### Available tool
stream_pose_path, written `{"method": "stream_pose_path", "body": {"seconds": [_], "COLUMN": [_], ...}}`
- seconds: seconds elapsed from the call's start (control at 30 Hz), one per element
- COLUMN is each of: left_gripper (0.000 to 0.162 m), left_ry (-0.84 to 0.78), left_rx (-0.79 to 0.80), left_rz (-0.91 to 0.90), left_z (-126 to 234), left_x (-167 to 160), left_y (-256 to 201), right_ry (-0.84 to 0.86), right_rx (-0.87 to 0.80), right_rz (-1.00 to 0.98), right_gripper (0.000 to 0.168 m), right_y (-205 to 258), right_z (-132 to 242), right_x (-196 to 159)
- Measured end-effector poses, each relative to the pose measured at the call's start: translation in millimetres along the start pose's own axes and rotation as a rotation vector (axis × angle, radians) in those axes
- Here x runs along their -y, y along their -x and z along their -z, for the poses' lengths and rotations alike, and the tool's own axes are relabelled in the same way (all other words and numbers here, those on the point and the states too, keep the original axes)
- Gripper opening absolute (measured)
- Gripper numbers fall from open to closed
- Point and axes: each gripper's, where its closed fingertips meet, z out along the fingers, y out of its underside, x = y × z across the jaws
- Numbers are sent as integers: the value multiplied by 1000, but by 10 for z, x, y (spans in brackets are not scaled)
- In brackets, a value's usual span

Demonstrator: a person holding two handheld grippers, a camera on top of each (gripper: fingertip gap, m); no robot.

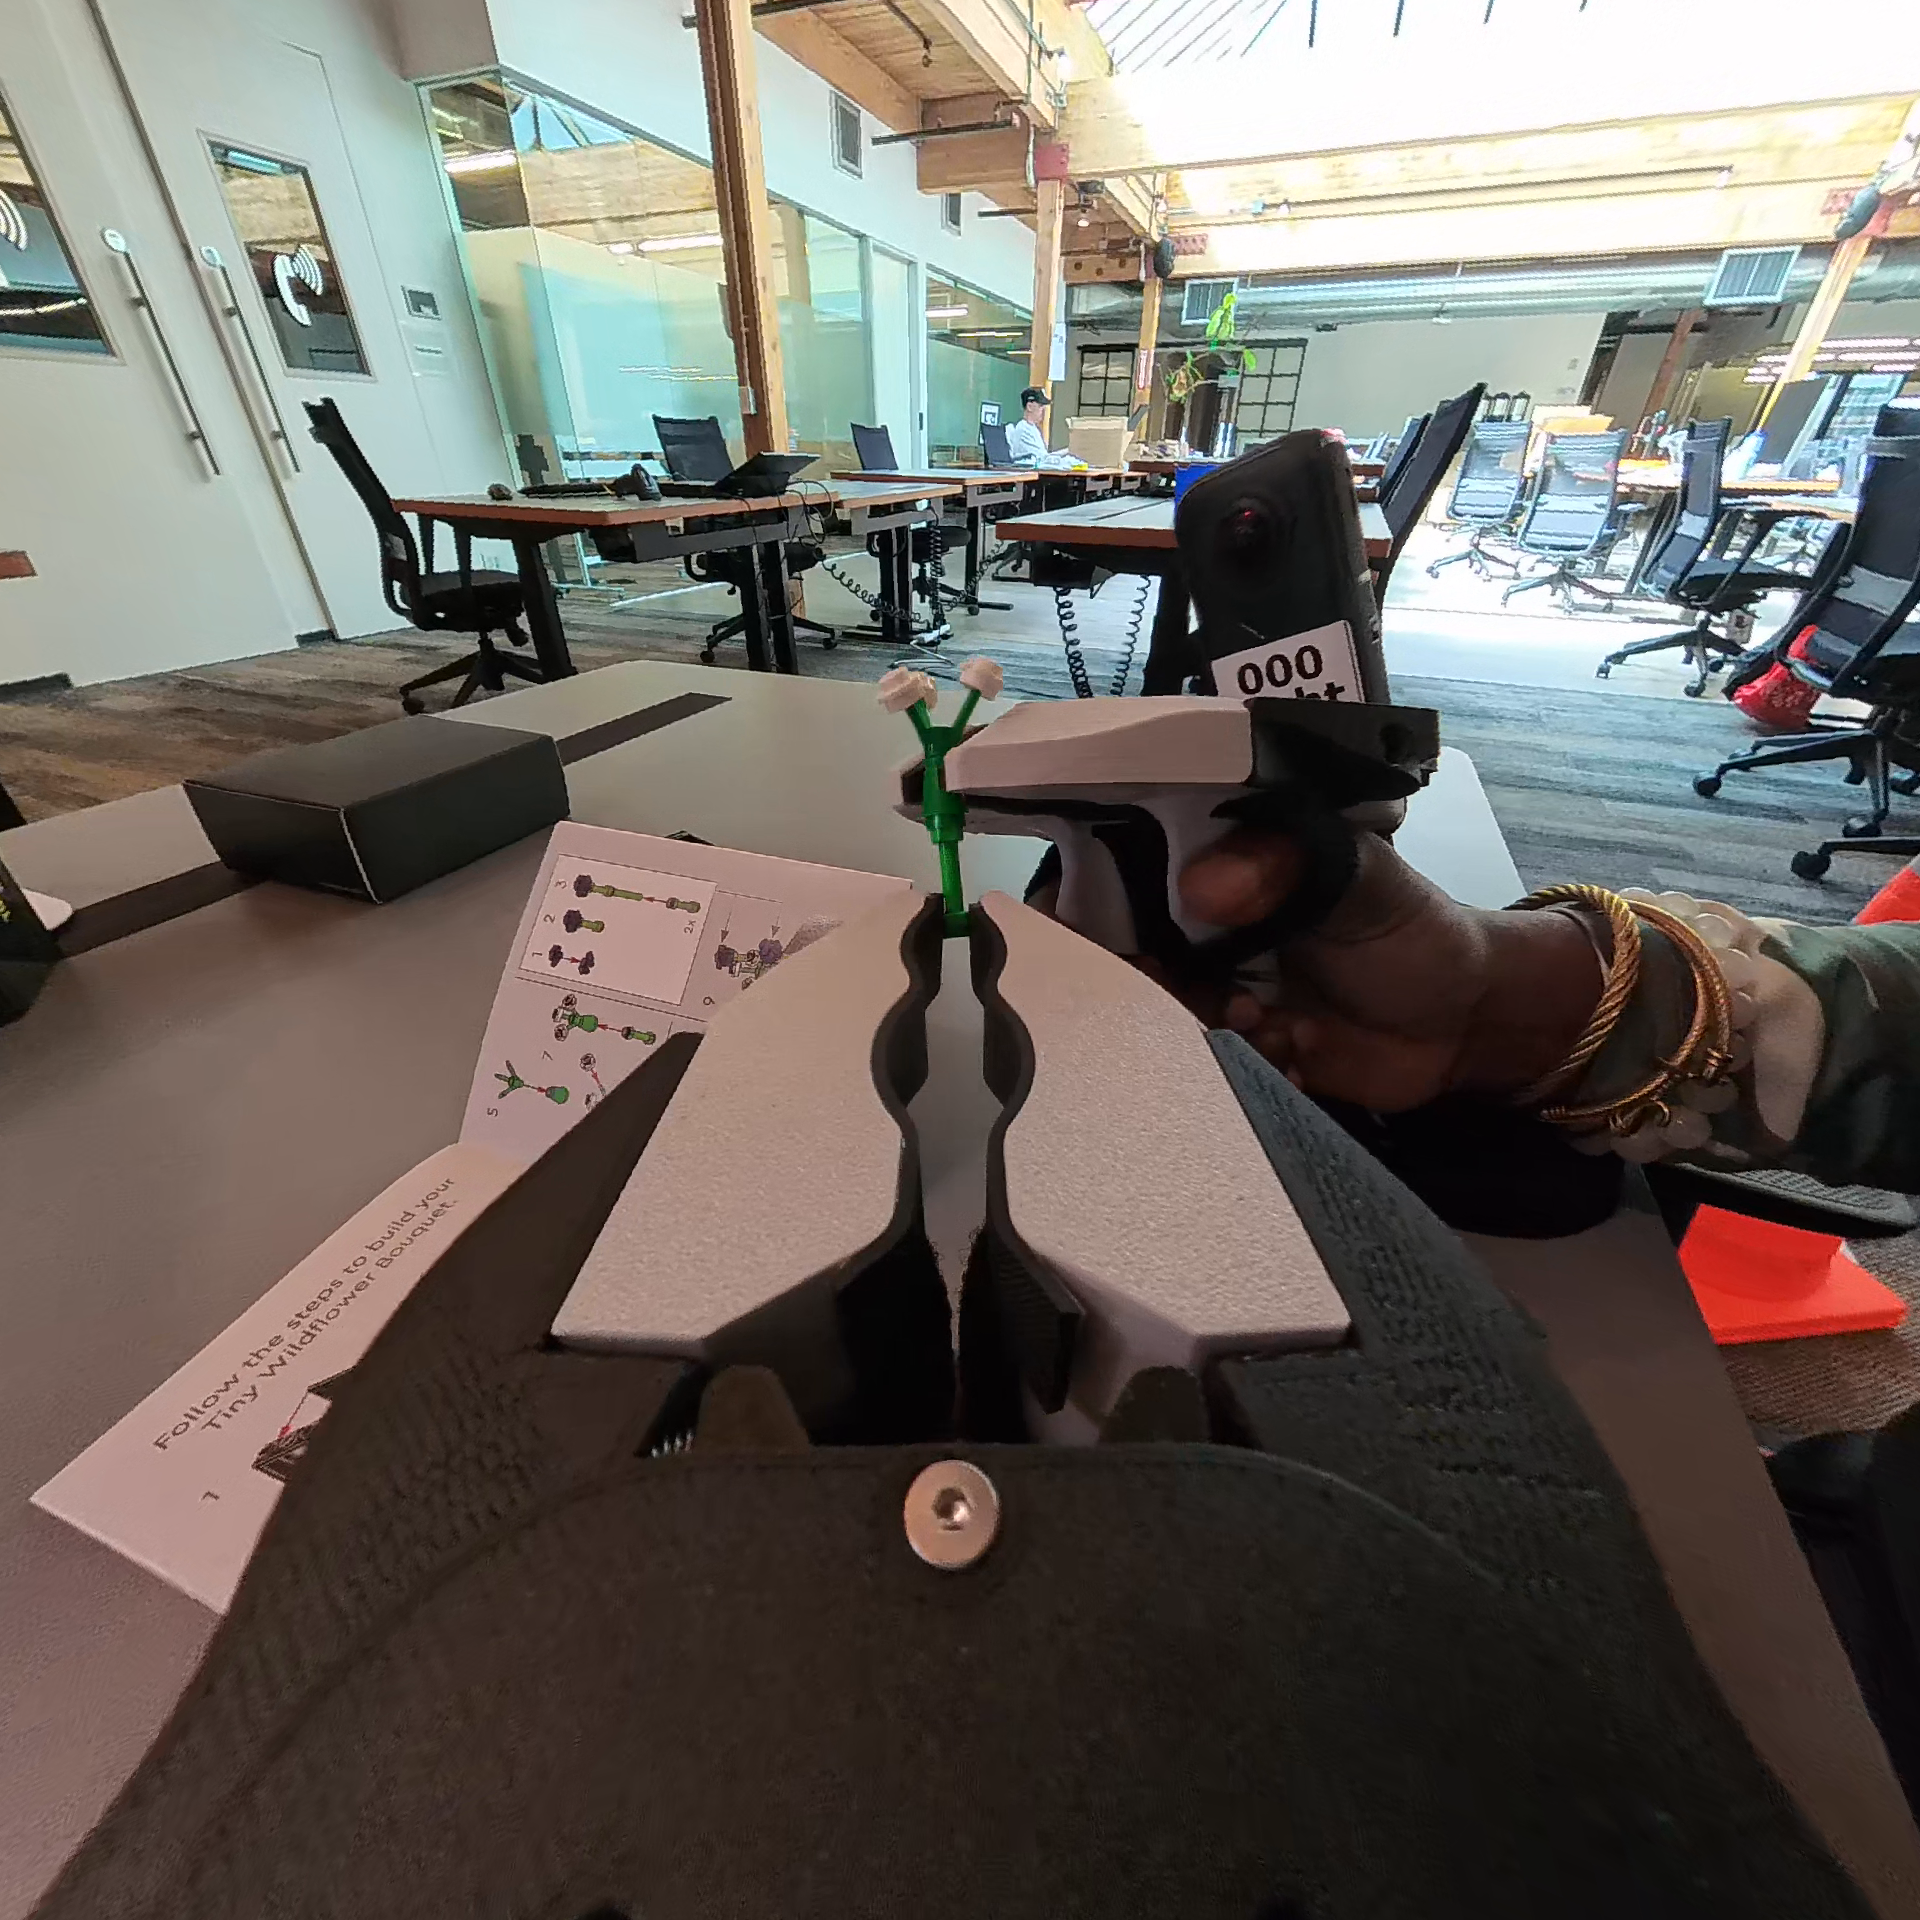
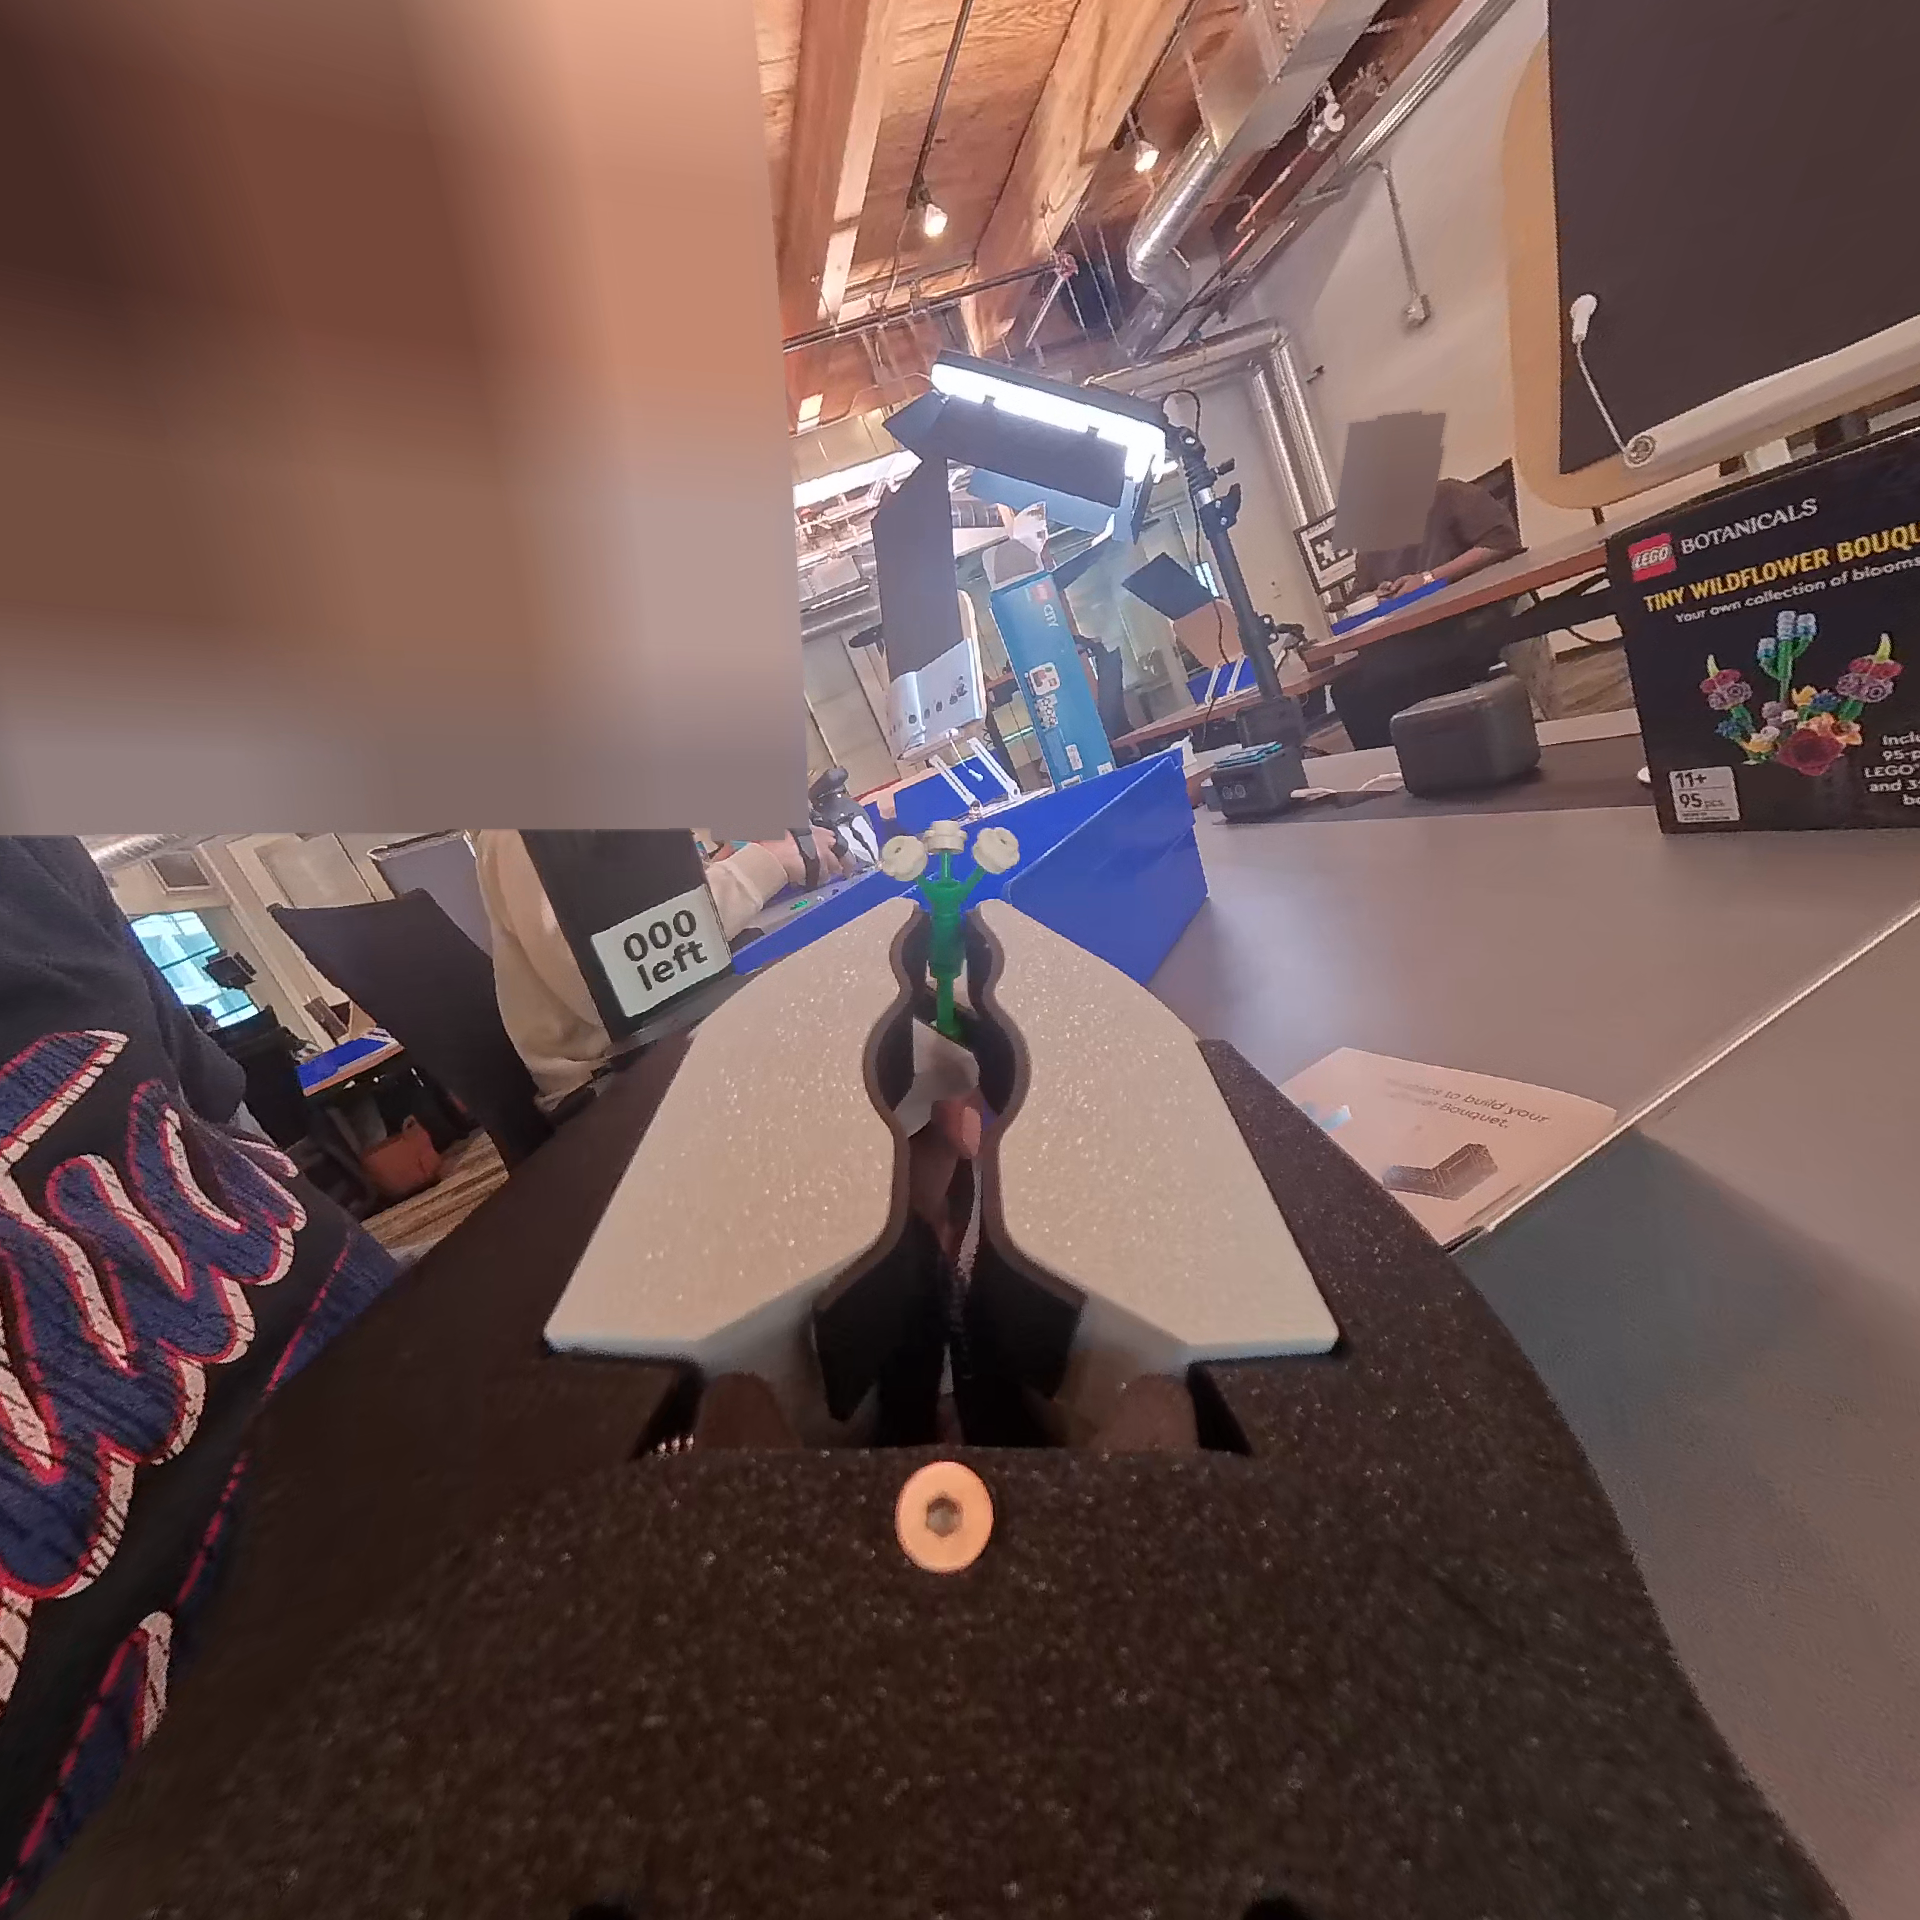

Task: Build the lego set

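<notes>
Both hand-held grippers point(image 1: 957, 914) point(image 2: 948, 920) pinch stem point(image 1: 948, 852).

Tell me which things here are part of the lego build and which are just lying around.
Part of the job:
- green flower stem, pinched by left gripper and right gripper
- instruction booklet
- lego set box

Lying about:
- small black box
- blue bin
- orange block
- grey case
</notes>
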Motion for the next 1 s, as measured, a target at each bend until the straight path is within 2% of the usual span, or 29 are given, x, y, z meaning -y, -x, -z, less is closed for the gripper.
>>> {"method": "stream_pose_path", "body": {"seconds": [0.2, 0.37, 0.57, 0.8, 1.0], "left_gripper": [5, 5, 5, 4, 4], "left_ry": [-12, 18, 52, 31, 21], "left_rx": [24, 25, 25, 49, 43], "left_rz": [29, 18, -41, -137, -112], "left_z": [22, 20, 2, 40, 42], "left_x": [19, -21, -63, -10, -1], "left_y": [55, 57, 26, 6, 18], "right_ry": [-1, -19, 45, 43, 36], "right_rx": [-1, -27, -31, -10, -15], "right_rz": [17, 29, 43, 85, 72], "right_gripper": [21, 12, 7, 6, 7], "right_y": [13, -17, -15, 49, 37], "right_z": [0, 25, -18, -16, -23], "right_x": [16, 52, -46, -40, -28]}}
